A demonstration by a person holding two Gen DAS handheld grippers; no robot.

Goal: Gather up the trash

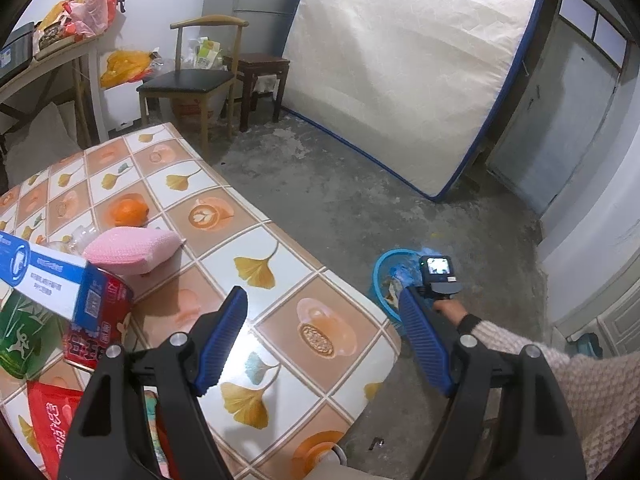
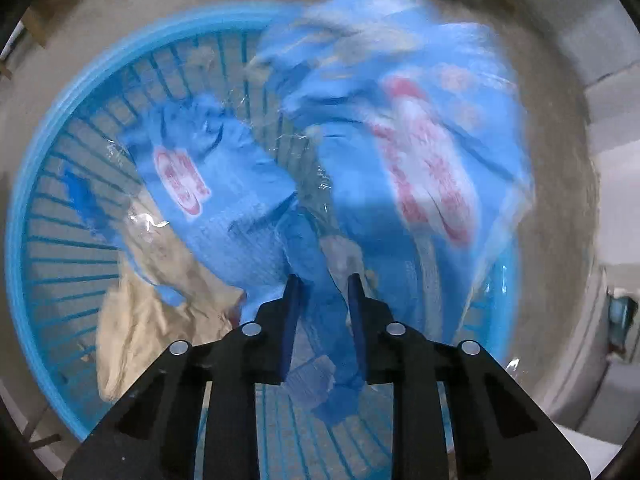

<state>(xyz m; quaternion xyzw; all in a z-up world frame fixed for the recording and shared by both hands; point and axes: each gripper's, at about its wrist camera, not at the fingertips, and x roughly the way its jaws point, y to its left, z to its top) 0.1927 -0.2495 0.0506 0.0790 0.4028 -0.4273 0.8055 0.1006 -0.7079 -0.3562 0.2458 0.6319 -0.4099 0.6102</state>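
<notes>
1. A table (image 1: pixel 224 216) covered in an oilcloth of orange and white squares with ginkgo leaves fills the left of the left wrist view; it stands on a bare, stained concrete floor (image 1: pixel 344 196).
2. At the table's left end lie a white-and-blue box (image 1: pixel 48 276), a red tin (image 1: pixel 102 320), a green packet (image 1: pixel 22 336), a pink sponge (image 1: pixel 134 246) and an orange (image 1: pixel 129 212), with a red bag (image 1: pixel 54 420) at the near edge.
3. Behind the table stands a wooden chair (image 1: pixel 188 80) with a dark seat, then a small dark stool (image 1: pixel 262 76), then a white mattress (image 1: pixel 404 64) with blue piping leaning upright against the wall.
4. The left gripper (image 1: pixel 324 344) hangs over the table's right corner, angled downward, jaws wide apart with nothing between them.
5. Right of the table, a sleeve (image 1: pixel 592 392) of pale knit reaches down to the right gripper (image 2: pixel 322 284), which points steeply down into a round blue slatted basket (image 2: pixel 48 208) on the floor.
6. A blue plastic bag (image 2: pixel 420 152) with red and white print lies between the narrowly parted jaws; whether the pads press on it I cannot tell.
7. The bag is motion-blurred, its long axis running from the jaws up and right over the basket's far rim. Crumpled beige paper (image 2: pixel 136 320) lies at the basket's left.
</notes>
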